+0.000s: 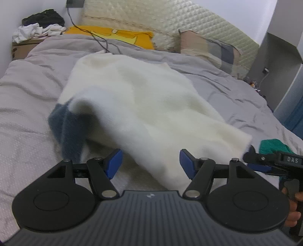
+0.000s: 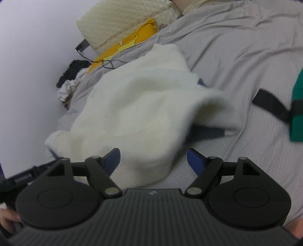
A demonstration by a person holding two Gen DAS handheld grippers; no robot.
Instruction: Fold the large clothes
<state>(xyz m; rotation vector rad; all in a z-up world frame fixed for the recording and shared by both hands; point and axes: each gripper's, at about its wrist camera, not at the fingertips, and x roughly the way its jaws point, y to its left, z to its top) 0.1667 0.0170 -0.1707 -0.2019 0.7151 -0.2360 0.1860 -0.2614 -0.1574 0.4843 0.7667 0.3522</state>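
A large fluffy cream-white garment [image 1: 144, 106] with a dark blue part [image 1: 66, 130] lies on the grey bed; it also shows in the right wrist view [image 2: 136, 113]. Its near edge is blurred and looks raised off the bed. My left gripper [image 1: 150, 163] is open, its blue pads either side of the garment's near edge, holding nothing. My right gripper [image 2: 153, 161] is open too, with the garment's near edge between its pads. The right gripper also shows at the right edge of the left wrist view [image 1: 272, 162].
The grey bedsheet [image 1: 28, 106] covers the bed. A yellow cloth [image 1: 121, 36] and a black cable [image 1: 89, 32] lie near the quilted headboard [image 1: 170, 17]. A clothes pile [image 1: 39, 24] sits at far left. A green garment [image 2: 297, 106] with a black strap [image 2: 270, 104] lies at right.
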